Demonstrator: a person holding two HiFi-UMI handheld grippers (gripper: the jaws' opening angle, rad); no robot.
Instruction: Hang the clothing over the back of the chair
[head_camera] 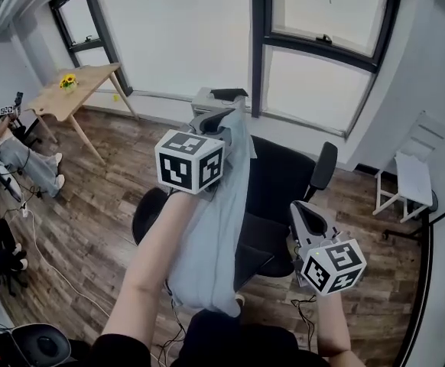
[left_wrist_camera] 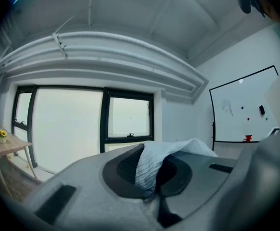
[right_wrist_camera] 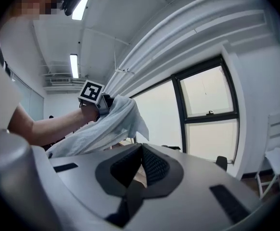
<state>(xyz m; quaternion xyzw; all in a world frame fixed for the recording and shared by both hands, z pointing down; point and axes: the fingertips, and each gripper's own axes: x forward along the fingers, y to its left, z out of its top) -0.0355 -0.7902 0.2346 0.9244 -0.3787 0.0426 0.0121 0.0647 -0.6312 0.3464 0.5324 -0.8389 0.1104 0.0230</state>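
Head view: over the black padded office chair (head_camera: 284, 182), the long pale-blue fabric garment (head_camera: 215, 243) could slide off the backrest if released bunched, held at one corner only. It hangs limp and narrow at the chair's left. The left gripper (head_camera: 224, 113) pinches its top, and the right gripper (head_camera: 304, 212) is closed and empty.

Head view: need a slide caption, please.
Left gripper holds pale blue clothing beside the black chair; right gripper hovers empty.
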